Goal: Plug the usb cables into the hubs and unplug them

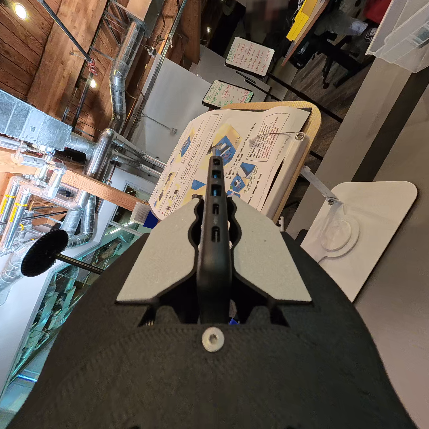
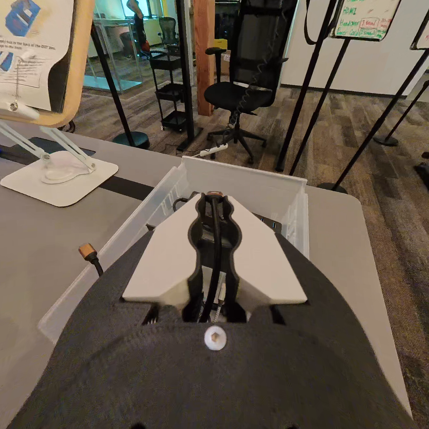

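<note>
Your left gripper (image 1: 214,209) is clamped on a black hub (image 1: 214,197), held edge-on with its port row facing the camera. Six ports show: the two with blue inserts sit beyond the fingertips, two slim slots lie between the fingers. The hub's far end pokes clear into free air. The view is rolled hard sideways, so this gripper is tilted steeply, raised off the grey table (image 1: 399,290), pointing at the instruction sheet (image 1: 232,148) on its wooden board. The white stand base (image 1: 371,232) lies to the right, well apart.

Your right gripper (image 2: 214,197) pinches a copper-coloured plug (image 2: 214,193) at its fingertips; its black cable (image 2: 214,243) trails back between the fingers. It sits level, angled down over the clear plastic bin (image 2: 246,171). Bin walls flank both fingers closely; the far wall stands just beyond the plug. Room is tight sideways.

Inside the bin, a second hub (image 2: 270,223) shows at the right, two blue ports visible. A second copper plug (image 2: 87,251) sticks up at the bin's left wall; inside or outside the rim, you cannot tell.
</note>
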{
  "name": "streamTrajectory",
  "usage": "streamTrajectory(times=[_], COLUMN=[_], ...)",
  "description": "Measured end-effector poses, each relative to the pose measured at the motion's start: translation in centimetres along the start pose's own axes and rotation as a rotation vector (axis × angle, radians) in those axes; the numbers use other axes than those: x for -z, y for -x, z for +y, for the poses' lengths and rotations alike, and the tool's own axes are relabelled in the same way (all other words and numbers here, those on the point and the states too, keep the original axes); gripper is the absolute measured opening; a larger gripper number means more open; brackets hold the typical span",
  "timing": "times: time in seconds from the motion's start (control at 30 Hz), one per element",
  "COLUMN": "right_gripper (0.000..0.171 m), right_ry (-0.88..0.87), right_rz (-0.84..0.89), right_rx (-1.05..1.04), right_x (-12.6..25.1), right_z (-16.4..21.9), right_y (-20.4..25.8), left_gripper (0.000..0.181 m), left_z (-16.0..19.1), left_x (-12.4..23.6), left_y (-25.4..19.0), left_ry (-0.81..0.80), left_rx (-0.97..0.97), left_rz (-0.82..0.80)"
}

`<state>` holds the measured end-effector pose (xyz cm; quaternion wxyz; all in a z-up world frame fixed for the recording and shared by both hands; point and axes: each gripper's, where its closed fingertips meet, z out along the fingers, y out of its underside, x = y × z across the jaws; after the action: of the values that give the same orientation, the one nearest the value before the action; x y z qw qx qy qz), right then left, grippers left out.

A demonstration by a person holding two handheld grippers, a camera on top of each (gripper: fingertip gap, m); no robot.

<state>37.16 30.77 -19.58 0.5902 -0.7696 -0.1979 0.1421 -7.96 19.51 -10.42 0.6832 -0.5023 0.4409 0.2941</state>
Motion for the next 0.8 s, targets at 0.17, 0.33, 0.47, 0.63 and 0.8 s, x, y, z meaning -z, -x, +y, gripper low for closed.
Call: streamTrajectory(times=[0.17, 0.33, 0.47, 0.63, 0.8], right_gripper=[0.012, 0.012, 0.012, 0.012, 0.013], right_ry=[-0.089, -0.095, -0.107, 0.097, 0.453], right_rz=[0.040, 0.049, 0.064, 0.011, 0.017], right_rx=[-0.080, -0.101, -0.122, -0.009, 0.311], right_x=[2.4, 3.5, 3.8, 1.2, 0.1], right_z=[-0.6, -0.7, -0.4, 3.1, 8.1], right_y=[-2.6, -3.5, -4.0, -1.1, -0.4], left_gripper=[0.019, 0.019, 0.019, 0.019, 0.019], left_z=[0.1, 0.0, -0.1, -0.2, -0.2], left_x=[-0.1, -0.2, -0.1, -0.2, -0.2], left_y=[0.0, -0.5, -0.5, -0.8, -1.1], left_ry=[0.000, -0.001, -0.003, -0.008, -0.011], left_rx=[0.003, -0.006, -0.010, -0.012, -0.015], left_rz=[0.004, 0.015, 0.014, 0.024, 0.035])
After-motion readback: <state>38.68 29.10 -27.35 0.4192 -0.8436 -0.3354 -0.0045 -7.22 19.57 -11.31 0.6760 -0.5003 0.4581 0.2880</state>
